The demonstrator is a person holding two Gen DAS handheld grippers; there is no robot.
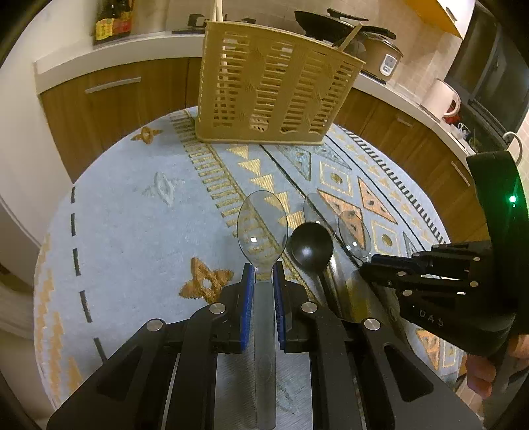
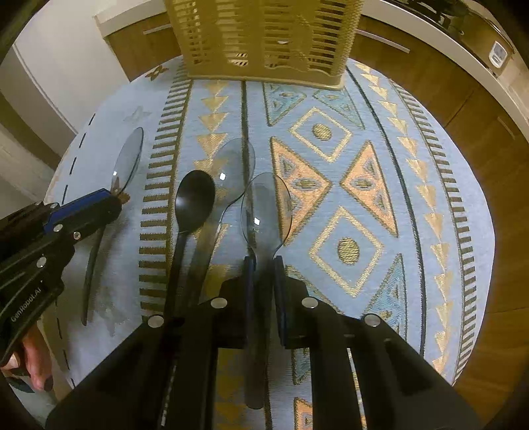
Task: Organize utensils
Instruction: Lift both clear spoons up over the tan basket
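My left gripper (image 1: pixel 264 269) is shut on the handle of a clear plastic spoon (image 1: pixel 262 228), bowl pointing away; it also shows in the right wrist view (image 2: pixel 127 162) at the far left. My right gripper (image 2: pixel 263 264) is shut on the handle of another clear spoon (image 2: pixel 266 210). Between them a black spoon (image 2: pixel 193 201) and a third clear spoon (image 2: pixel 234 165) lie on the patterned cloth. In the left wrist view the black spoon (image 1: pixel 310 244) lies right of my fingers. A beige slotted utensil basket (image 1: pixel 274 86) stands upright at the table's far side.
The round table (image 1: pixel 132 205) has a light blue patterned cloth. Behind it run wooden cabinets (image 1: pixel 109 99) and a white counter with a sauce bottle (image 1: pixel 112 20), a rice cooker (image 1: pixel 383 53) and a white kettle (image 1: pixel 443 99). Chopsticks (image 1: pixel 350 38) stick out of the basket.
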